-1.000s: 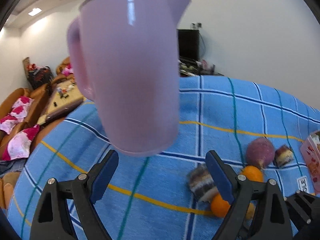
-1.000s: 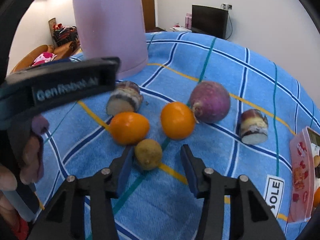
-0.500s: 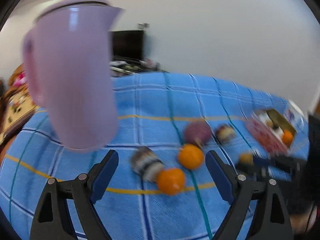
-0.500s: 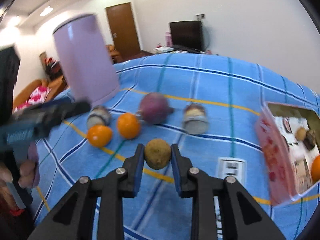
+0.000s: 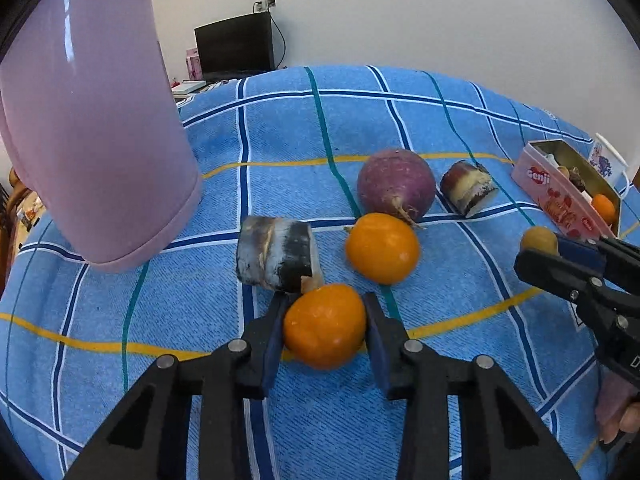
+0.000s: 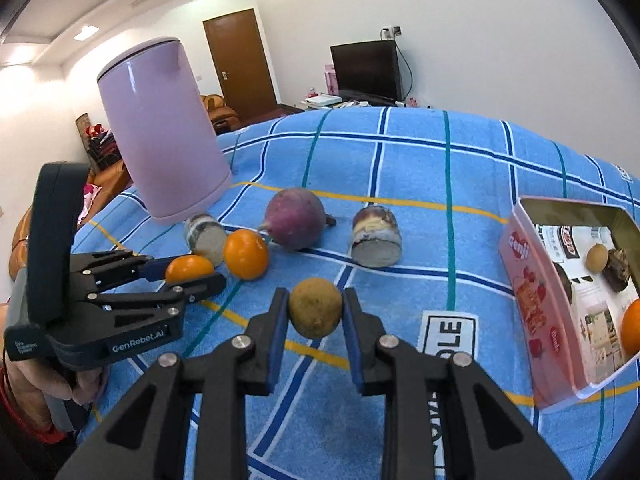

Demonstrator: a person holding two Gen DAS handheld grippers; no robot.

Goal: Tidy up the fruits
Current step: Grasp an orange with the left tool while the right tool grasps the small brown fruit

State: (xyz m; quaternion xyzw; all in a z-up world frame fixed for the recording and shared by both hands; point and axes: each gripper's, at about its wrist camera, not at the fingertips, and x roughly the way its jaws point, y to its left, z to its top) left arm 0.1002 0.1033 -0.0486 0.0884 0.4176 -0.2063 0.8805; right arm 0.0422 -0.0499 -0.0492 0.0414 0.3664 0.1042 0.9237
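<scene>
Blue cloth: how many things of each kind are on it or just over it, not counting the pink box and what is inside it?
Orange fruit: 2
Brown fruit: 1
Purple root: 1
Cut stalk pieces: 2
Pink jug: 1
Total: 7

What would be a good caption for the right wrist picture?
Right gripper holds a small brownish fruit over the blue checked cloth, beside the pink tin.
</scene>
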